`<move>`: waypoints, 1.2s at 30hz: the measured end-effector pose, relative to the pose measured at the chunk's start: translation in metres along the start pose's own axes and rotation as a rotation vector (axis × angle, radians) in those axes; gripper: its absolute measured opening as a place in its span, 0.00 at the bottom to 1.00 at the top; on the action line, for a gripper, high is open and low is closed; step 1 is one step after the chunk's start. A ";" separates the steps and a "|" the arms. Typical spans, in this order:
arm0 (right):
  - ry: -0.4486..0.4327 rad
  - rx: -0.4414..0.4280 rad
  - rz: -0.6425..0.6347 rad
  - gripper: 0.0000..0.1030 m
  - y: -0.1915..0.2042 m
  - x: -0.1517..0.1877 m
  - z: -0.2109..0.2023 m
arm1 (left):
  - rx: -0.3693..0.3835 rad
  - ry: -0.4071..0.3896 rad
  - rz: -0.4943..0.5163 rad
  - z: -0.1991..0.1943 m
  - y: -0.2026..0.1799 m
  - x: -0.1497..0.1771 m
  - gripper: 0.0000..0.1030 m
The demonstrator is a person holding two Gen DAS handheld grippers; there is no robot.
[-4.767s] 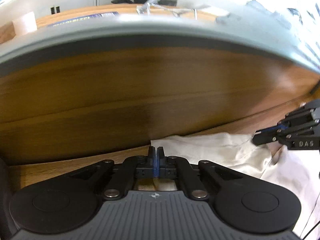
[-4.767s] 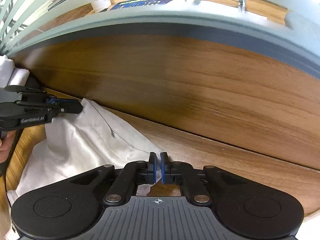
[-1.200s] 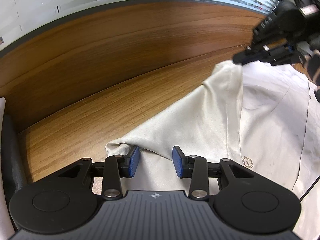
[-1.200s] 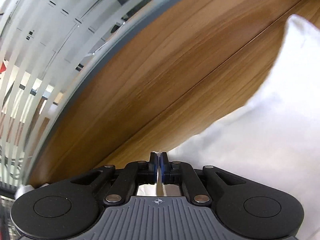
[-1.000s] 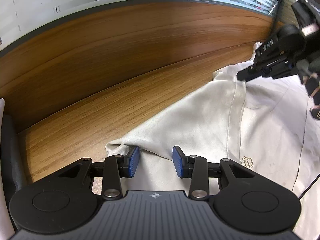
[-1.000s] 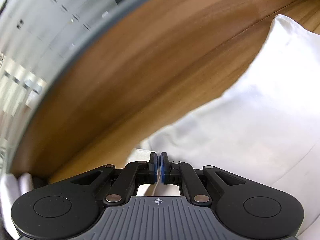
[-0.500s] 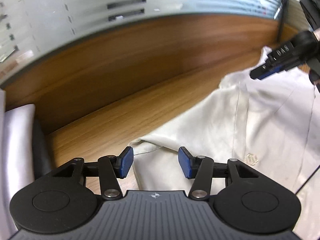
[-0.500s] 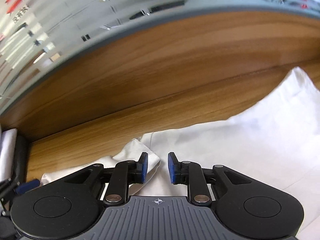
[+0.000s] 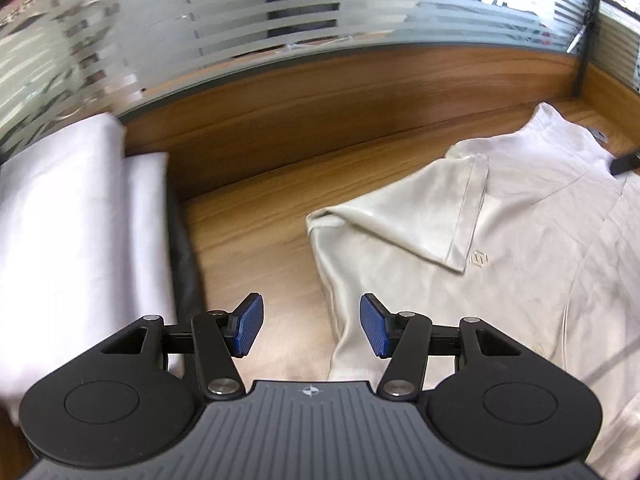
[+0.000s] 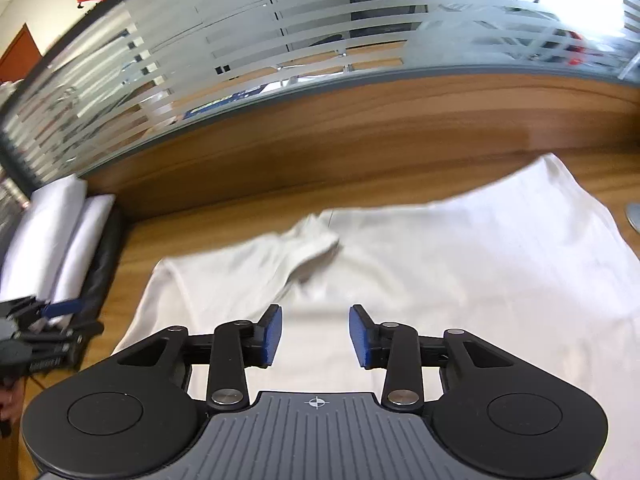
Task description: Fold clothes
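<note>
Left wrist view shows the left gripper (image 9: 311, 326) above the wooden bench (image 9: 256, 236), its jaws apart and empty after just having been opening, with the bench and the edge of the cream shirt (image 9: 500, 248) seen between the blue pads (image 9: 249, 325) below them. That shirt lies flat on the bench to the right, one short sleeve (image 9: 432, 216) folded over its body beside a small embroidered logo (image 9: 479, 259). A stack of folded white cloth (image 9: 76, 232) sits on something dark at the left, against the wooden back panel (image 9: 340, 92) under striped frosted glass (image 9: 260, 12). Right wrist view shows the right gripper (image 10: 315, 336) over the shirt (image 10: 460, 264), its jaws likewise parted with nothing clamped, having just been opening; a blurred fold of fabric lies just ahead of them. The left gripper (image 10: 60, 320) appears at the left edge beside the folded cloth (image 10: 56, 232), blurred.
</note>
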State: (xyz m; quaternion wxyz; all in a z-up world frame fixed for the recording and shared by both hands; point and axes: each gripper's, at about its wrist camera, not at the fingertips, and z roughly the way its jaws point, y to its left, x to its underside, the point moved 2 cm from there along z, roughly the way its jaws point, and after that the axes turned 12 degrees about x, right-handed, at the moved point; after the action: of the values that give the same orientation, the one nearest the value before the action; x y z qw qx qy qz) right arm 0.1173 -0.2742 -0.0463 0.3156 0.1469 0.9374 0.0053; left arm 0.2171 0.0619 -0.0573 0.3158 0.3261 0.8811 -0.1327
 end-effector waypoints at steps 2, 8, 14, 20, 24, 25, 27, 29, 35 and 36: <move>0.002 0.003 0.008 0.39 -0.007 0.014 -0.020 | -0.010 -0.013 -0.008 -0.015 -0.003 0.006 0.58; 0.026 0.056 0.043 0.40 -0.044 0.062 -0.065 | -0.054 -0.023 0.017 -0.058 -0.033 0.028 0.64; 0.081 0.106 0.104 0.40 -0.106 0.106 -0.093 | -0.040 -0.031 -0.009 -0.096 -0.081 0.045 0.66; 0.113 0.104 0.021 0.40 -0.173 0.127 -0.104 | -0.046 -0.039 -0.025 -0.109 -0.153 0.054 0.67; 0.111 0.049 -0.096 0.40 -0.220 0.132 -0.105 | -0.058 -0.029 -0.063 -0.104 -0.210 0.057 0.67; 0.114 0.033 -0.129 0.40 -0.232 0.133 -0.105 | -0.060 -0.026 -0.071 -0.102 -0.225 0.058 0.67; 0.118 0.000 -0.191 0.40 -0.254 0.132 -0.106 | -0.072 -0.004 -0.086 -0.095 -0.254 0.058 0.67; 0.120 -0.039 -0.272 0.40 -0.276 0.135 -0.107 | -0.073 0.004 -0.107 -0.089 -0.284 0.057 0.67; 0.112 -0.082 -0.534 0.40 -0.335 0.152 -0.112 | -0.044 0.013 -0.133 -0.071 -0.364 0.051 0.68; 0.111 -0.086 -0.572 0.40 -0.343 0.156 -0.114 | -0.035 0.013 -0.128 -0.069 -0.376 0.049 0.68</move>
State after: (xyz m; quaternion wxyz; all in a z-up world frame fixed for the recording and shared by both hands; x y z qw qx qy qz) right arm -0.1617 -0.5494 -0.0825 0.2585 -0.1375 0.9555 -0.0363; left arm -0.0912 -0.1668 -0.0255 0.3066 0.2643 0.9044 -0.1353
